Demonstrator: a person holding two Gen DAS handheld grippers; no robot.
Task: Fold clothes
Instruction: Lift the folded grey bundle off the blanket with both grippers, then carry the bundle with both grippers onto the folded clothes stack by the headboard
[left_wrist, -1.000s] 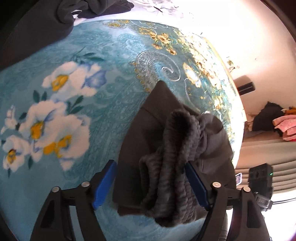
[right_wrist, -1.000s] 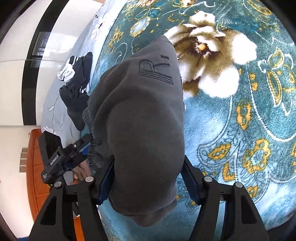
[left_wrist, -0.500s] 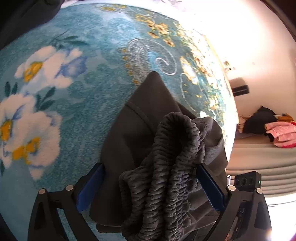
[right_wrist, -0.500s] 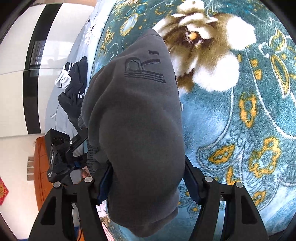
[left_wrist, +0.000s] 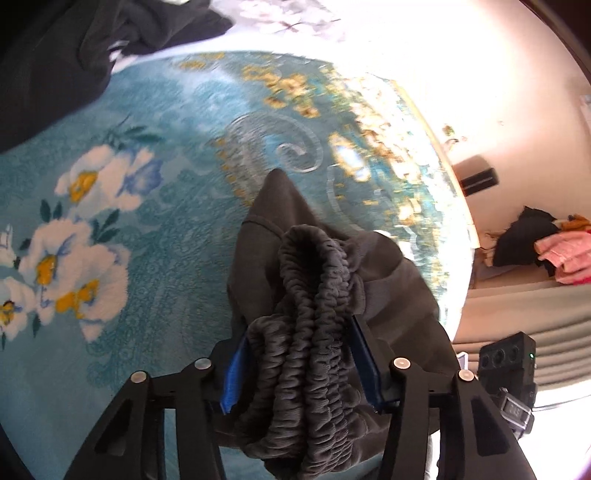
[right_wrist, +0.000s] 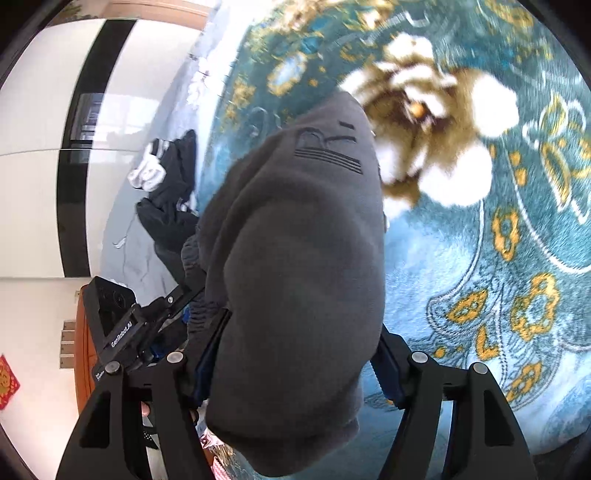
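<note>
We hold the grey trousers (left_wrist: 325, 295) bundled between both grippers, above the teal floral blanket (left_wrist: 155, 229) on the bed.

Left gripper (left_wrist: 301, 363): its jaws have just been closing, and the blue pads now pinch the ruched elastic waistband (left_wrist: 310, 332), which fills the gap between them. Right gripper (right_wrist: 295, 354): fingers stand wide but pressed against a thick fold of the same cloth, the embroidered logo (right_wrist: 325, 147) lying at 12 o'clock from them.

Judgement: the step in hand is lifting the folded bundle to move or lay it. To do it well, we should keep both grips level with each other so the fold does not slide, keep the waistband edges stacked, and lower the far end onto the blanket first before letting go.

Containers: none in view. Loose dark clothes (right_wrist: 170, 192) lie on the pale sheet at 10 o'clock in the right view; more garments (left_wrist: 554, 251) are piled at 3 o'clock in the left view.
</note>
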